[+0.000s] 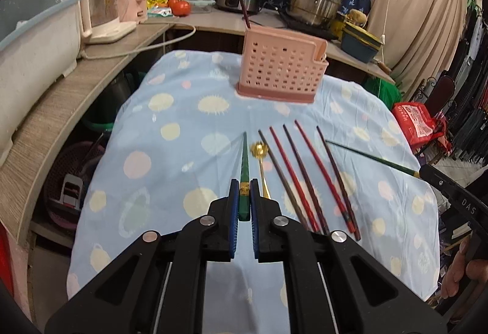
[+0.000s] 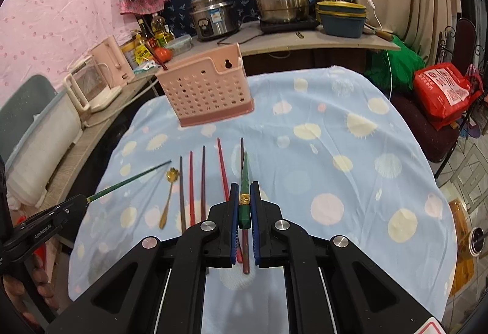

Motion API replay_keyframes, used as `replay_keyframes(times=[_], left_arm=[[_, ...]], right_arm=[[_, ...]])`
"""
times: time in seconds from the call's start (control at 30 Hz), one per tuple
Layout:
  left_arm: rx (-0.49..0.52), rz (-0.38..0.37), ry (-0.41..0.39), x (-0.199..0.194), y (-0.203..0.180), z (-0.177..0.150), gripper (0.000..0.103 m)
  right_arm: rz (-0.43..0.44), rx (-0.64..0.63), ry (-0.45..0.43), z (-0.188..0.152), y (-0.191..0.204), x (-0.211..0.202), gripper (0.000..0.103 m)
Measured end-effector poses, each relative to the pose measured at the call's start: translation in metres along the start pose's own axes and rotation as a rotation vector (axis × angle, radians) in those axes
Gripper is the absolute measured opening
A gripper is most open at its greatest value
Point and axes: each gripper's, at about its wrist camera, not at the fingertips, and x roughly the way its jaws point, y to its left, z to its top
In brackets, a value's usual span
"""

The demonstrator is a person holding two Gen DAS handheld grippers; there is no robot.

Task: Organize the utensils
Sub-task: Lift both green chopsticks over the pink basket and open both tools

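Left claw [image 1: 244, 196]: we clamp one green chopstick [image 1: 244, 178] between our blue pads, tip toward 12 o'clock.
Right claw [image 2: 244, 199]: we pinch a second green chopstick [image 2: 244, 190] the same way, raised over the row.
Loose utensils: five red and dark chopsticks [image 1: 305, 178] lie side by side on the bench cloth [image 1: 170, 150], with a gold spoon [image 1: 259, 157] at their 9 o'clock.
Pink holder [image 1: 282, 65]: upright at 12 o'clock, well apart from the row, one dark chopstick [image 1: 244, 10] standing inside.
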Motion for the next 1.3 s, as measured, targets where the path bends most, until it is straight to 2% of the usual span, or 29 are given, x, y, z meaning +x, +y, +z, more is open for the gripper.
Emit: replay_keyframes(times=[0.33,0.63,0.83,1.3], left_arm=[[0.032,-0.019,-0.109,-0.018,-0.009,0.061,0.007],[0.069,-0.024,-0.228,-0.029,-0.02,0.13,0.007],[0.084,-0.019,-0.285,-0.031,-0.026,0.173,0.007],[0.086,-0.017,-0.437,-0.024,-0.04,0.29,0.007]], right_arm=[[0.015,-0.006,-0.089,0.047,0.008,-0.012,0.007],[0.006,-0.049,-0.2,0.11,0.018,-0.017,0.007],[0.014,-0.066,-0.236,0.147,0.029,-0.008,0.007],[0.089,-0.07,-0.367,0.27,0.075,0.022,0.007]])
